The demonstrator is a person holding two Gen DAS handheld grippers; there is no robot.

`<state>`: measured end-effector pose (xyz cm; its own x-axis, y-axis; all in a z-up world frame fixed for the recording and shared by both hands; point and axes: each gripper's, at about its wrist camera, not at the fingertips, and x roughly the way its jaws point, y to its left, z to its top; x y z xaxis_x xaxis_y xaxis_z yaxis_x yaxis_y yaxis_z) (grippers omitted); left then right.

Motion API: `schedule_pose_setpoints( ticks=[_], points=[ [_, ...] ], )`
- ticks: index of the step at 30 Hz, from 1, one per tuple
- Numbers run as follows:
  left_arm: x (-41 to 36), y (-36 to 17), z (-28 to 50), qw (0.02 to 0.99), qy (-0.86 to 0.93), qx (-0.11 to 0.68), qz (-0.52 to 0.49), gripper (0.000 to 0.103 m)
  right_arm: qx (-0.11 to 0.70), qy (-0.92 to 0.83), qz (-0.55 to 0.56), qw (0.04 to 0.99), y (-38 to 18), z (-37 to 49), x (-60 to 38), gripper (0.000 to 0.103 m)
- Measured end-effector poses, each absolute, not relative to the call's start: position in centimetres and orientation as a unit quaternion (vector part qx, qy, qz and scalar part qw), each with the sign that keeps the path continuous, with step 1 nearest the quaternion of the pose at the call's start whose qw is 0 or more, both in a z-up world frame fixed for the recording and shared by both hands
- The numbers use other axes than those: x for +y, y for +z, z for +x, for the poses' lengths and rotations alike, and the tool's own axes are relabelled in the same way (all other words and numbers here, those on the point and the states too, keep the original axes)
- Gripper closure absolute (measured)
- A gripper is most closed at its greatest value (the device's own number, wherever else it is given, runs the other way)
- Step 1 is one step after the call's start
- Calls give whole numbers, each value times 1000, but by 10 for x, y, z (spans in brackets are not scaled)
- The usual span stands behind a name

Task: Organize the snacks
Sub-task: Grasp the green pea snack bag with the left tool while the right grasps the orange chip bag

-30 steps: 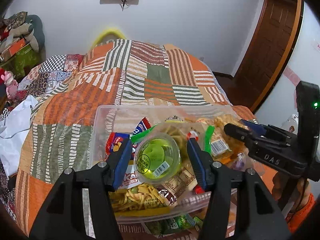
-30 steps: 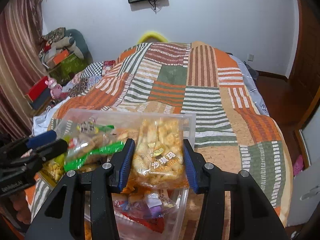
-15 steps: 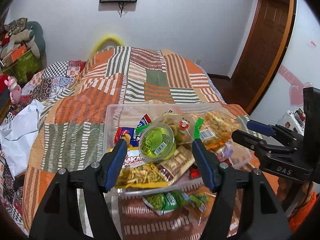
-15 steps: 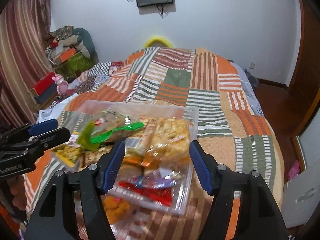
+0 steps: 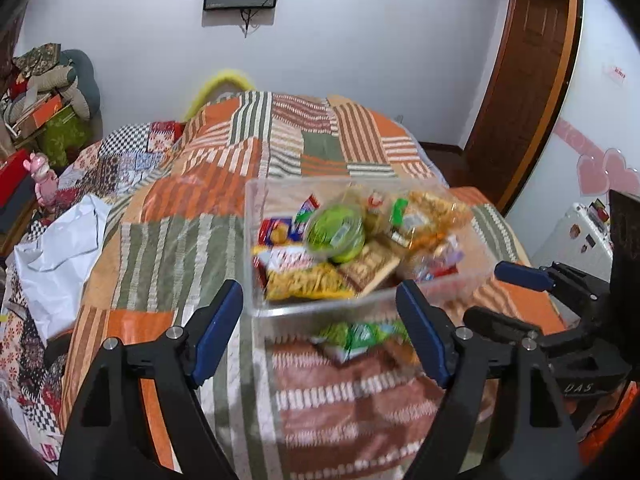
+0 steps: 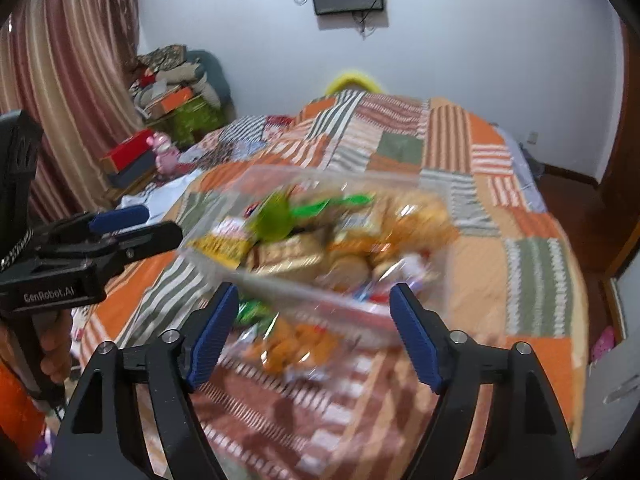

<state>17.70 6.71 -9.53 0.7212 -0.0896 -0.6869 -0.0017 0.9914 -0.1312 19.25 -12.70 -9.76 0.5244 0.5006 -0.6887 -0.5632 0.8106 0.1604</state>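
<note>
Both claws, left gripper point(image 5: 320, 334) and right gripper point(image 6: 310, 332), are opening with nothing between them; the clear snack bin point(image 5: 256, 240) (pretty full) sits just beyond on the bed quilt point(image 5: 168, 248).

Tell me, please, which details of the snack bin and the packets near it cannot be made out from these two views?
- Right wrist view: clear bin and its snacks are motion-blurred; labels unreadable.
- Left wrist view: green packet sits behind the bin's front wall; its print is smeared.
- Right wrist view: orange packet outside the bin is blurred, type unclear.
- Both views: bin's bottom layers are hidden by top snacks.
</note>
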Motion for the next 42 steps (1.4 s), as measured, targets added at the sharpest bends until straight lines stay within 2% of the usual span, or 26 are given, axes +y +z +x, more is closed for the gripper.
schedule_pose_setpoints(
  ticks=[5,8,12,17,20,23,24,27,33,42],
  points=[
    [75,-116,166,917,-16,395,-58,24,407,321,-58,853,-122,185,-112,18],
    [81,-130,162,910,-10,410,-63,24,420,325,-72,844,-134,183,-103,17],
    [88,-146,158,901,-7,427,-77,24,424,311,-92,845,-146,187,-94,9],
    [85,-157,164,894,-17,440,-82,24,433,296,-106,845,-153,194,-91,9],
    [78,-161,167,893,-25,442,-78,24,445,296,-105,839,-160,196,-91,13],
    [68,-165,172,889,-37,449,-76,24,450,296,-90,838,-160,197,-99,31],
    [65,-167,174,888,-41,452,-74,24,447,301,-85,838,-158,196,-103,42],
    [55,-169,177,887,-52,453,-73,24,439,304,-74,842,-151,192,-112,50],
    [37,-179,191,878,-69,468,-79,23,428,295,-40,853,-140,186,-137,56],
    [16,-197,214,873,-52,482,-57,24,420,287,-4,861,-129,181,-161,56]
  ],
)
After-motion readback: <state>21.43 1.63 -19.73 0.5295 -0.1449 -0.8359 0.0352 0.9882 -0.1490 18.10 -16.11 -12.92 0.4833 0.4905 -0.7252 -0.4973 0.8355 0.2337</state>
